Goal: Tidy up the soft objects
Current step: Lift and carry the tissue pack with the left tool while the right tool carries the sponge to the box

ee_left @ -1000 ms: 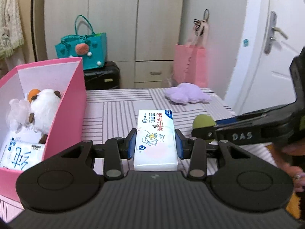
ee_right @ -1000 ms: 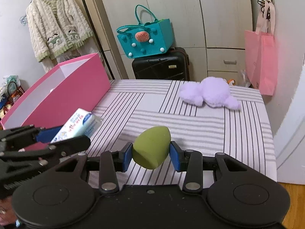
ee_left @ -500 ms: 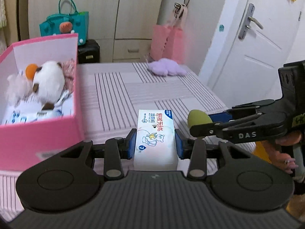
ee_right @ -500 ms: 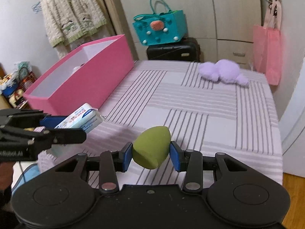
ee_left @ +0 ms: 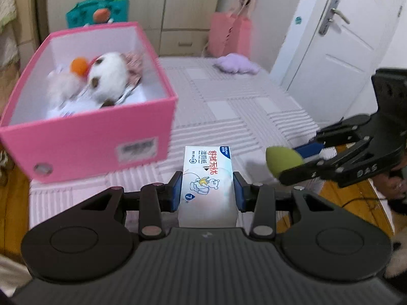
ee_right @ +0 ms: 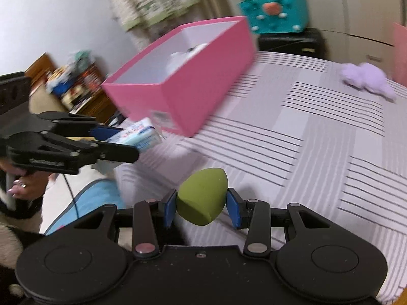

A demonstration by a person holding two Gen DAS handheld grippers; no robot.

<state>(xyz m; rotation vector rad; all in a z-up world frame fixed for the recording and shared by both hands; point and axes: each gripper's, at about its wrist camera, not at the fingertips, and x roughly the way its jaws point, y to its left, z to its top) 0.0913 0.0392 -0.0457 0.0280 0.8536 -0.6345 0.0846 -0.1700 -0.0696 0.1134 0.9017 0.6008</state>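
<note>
Compared with half a second back, I've pulled both hands away from the middle of the bed and out past its near edge, so the pink box [ee_left: 84,150] now shows me its short end with the label instead of its long side.

The tissue pack [ee_left: 207,178] is clamped across its width in my left gripper [ee_left: 208,193], hanging in the air just off the bed's near edge, close to the box's near corner. My right gripper [ee_right: 201,207] has its fingers squeezed on the green sponge [ee_right: 202,195], also held up over the near edge of the bed, a bit to the right of the pack.

Progress-wise I'd say we're past halfway: the box, sitting at the bed's near left corner, already has a white plush [ee_left: 109,76], an orange ball [ee_left: 79,66], something fluffy and what look like more tissue packs in it (blurry, so don't quote me). Left to go: these two I'm carrying, plus the purple plush [ee_left: 236,63] lying well apart by the bed's far edge.

Stuff-wise: the pack is a smooth, glossy plastic-wrapped brick that gives a little, the sponge is a matte egg shape with a pointed tip, clearly squishy. The box is stiff cardboard, pink outside, white inside. The bed [ee_right: 318,152] has a flat cover in grey and white striped patches.
</note>
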